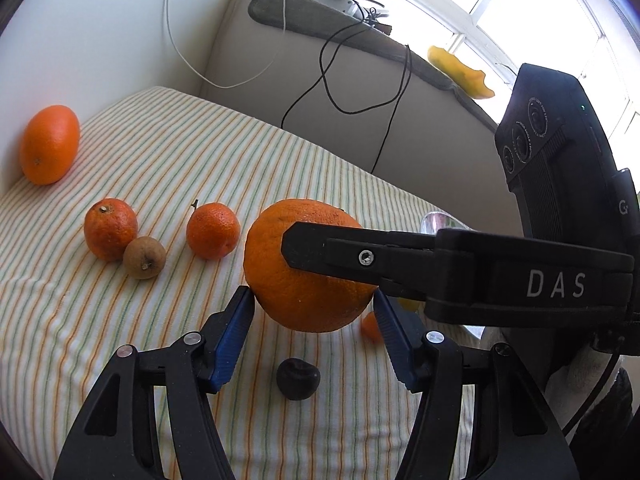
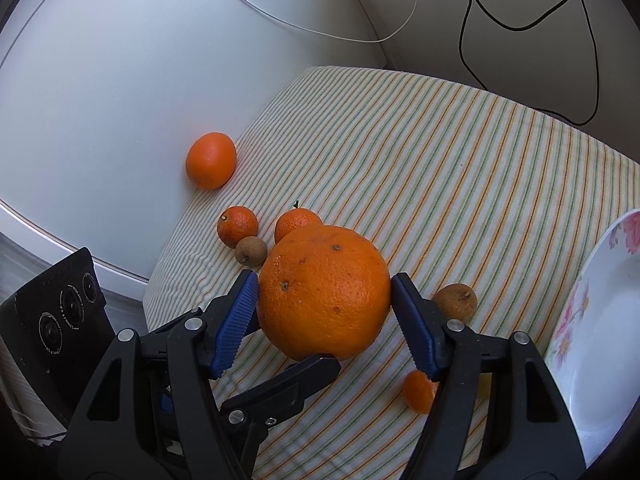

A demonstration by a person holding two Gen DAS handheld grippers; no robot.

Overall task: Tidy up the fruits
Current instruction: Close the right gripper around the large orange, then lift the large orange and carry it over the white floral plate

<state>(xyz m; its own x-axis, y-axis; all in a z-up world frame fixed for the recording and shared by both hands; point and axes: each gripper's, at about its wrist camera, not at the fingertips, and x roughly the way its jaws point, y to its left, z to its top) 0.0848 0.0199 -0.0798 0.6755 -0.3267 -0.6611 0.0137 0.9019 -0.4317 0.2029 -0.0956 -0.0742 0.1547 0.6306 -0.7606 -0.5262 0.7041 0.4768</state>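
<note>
Right gripper (image 2: 324, 300) clamps a large orange (image 2: 324, 292) above the striped cloth (image 2: 460, 160) (left gripper's finger (image 2: 288, 384) beneath)

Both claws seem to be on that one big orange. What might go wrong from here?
The left gripper pinches the big orange only with its pad tips, low down. If the right gripper lets go, the orange may slip out. If it falls, it could hit the dark fruit beneath or roll against the plate.
</note>
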